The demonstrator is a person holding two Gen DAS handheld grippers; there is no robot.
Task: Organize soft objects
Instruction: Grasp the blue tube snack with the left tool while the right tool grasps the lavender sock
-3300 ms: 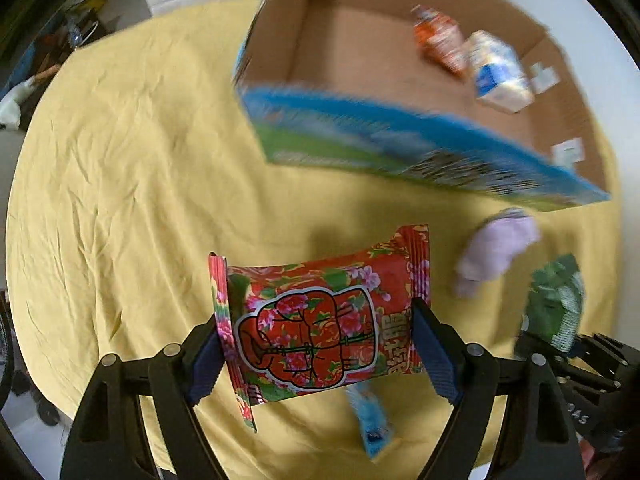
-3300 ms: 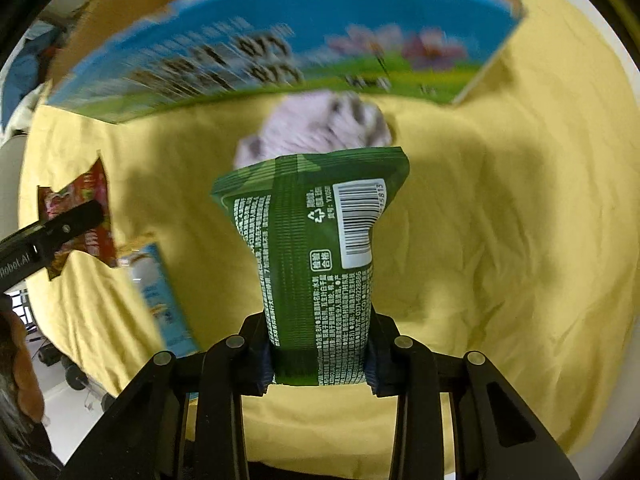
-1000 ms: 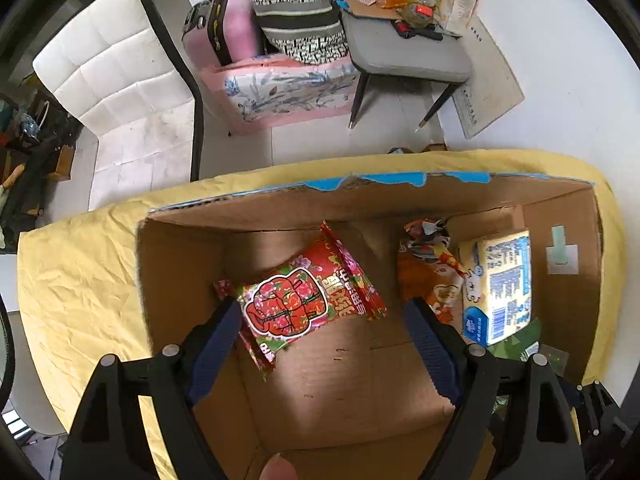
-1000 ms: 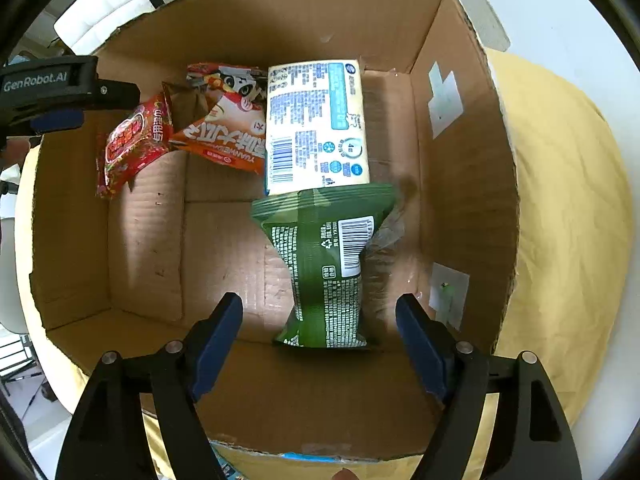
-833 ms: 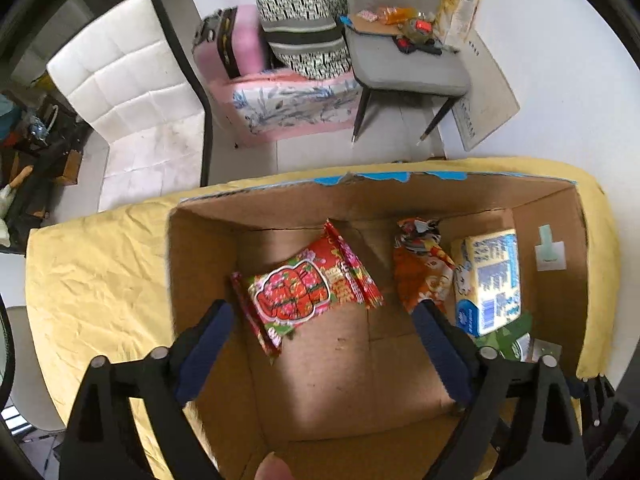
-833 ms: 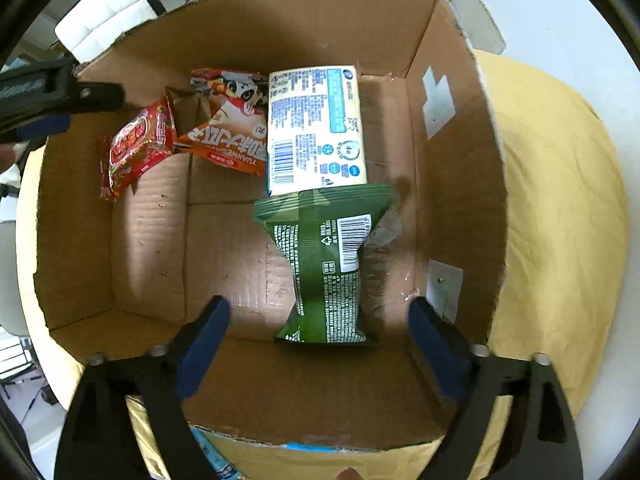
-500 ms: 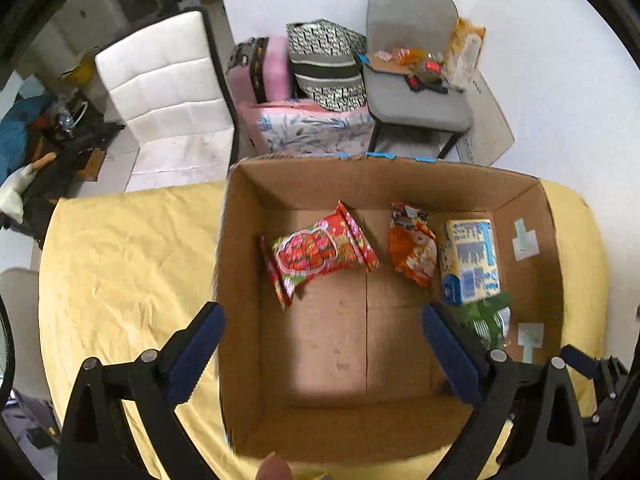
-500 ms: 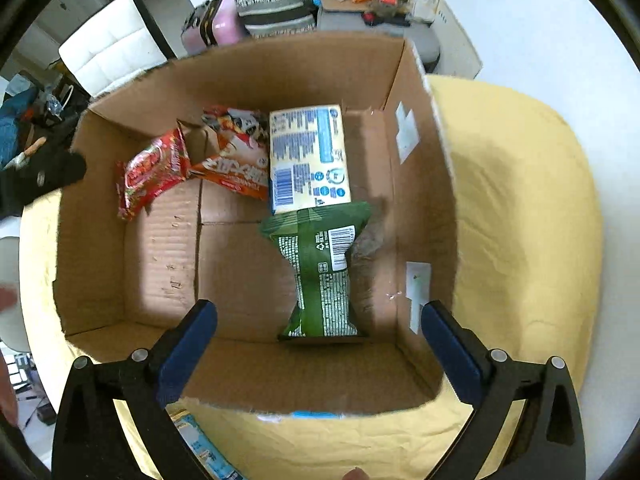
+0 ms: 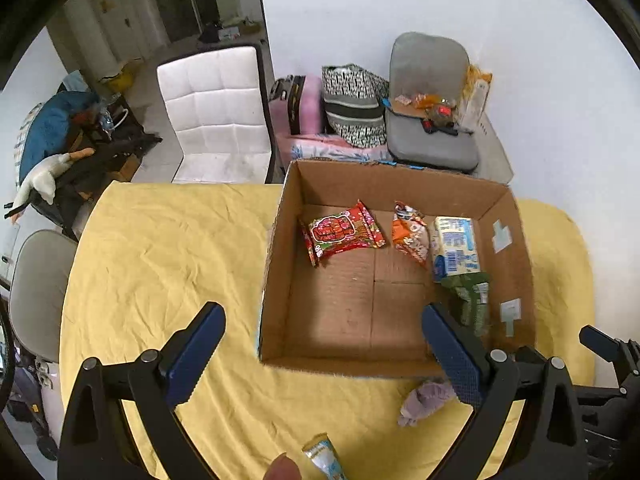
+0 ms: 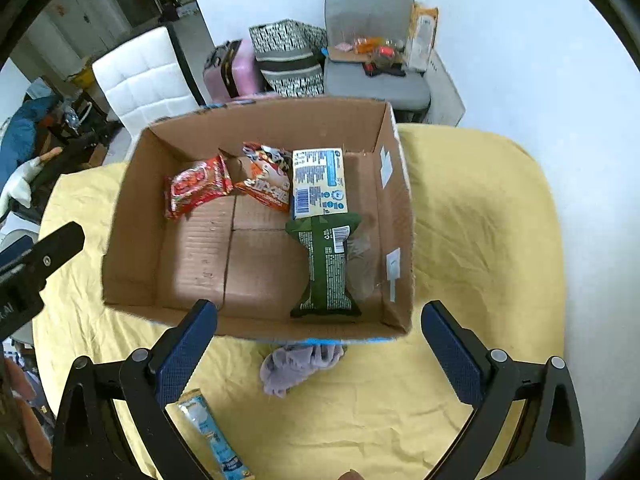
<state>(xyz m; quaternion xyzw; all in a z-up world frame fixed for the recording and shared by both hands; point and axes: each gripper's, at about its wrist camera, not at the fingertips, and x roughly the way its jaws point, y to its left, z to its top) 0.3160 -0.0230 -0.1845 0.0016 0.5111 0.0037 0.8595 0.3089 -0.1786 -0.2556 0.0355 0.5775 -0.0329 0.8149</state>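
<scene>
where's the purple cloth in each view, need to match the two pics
Left wrist: the purple cloth lies low right of centre on the yellow tablecloth, just outside the box's near wall, beside the right finger.
Right wrist: the purple cloth sits bottom centre, against the near wall.
Shared landmark: the cardboard box, with the green packet inside.

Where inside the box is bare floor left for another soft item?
The cardboard box has bare floor in its near-left part, bordered by the red packet, the green packet and the near wall. The far-right side is crowded: orange packet and blue-and-yellow pack.
</scene>
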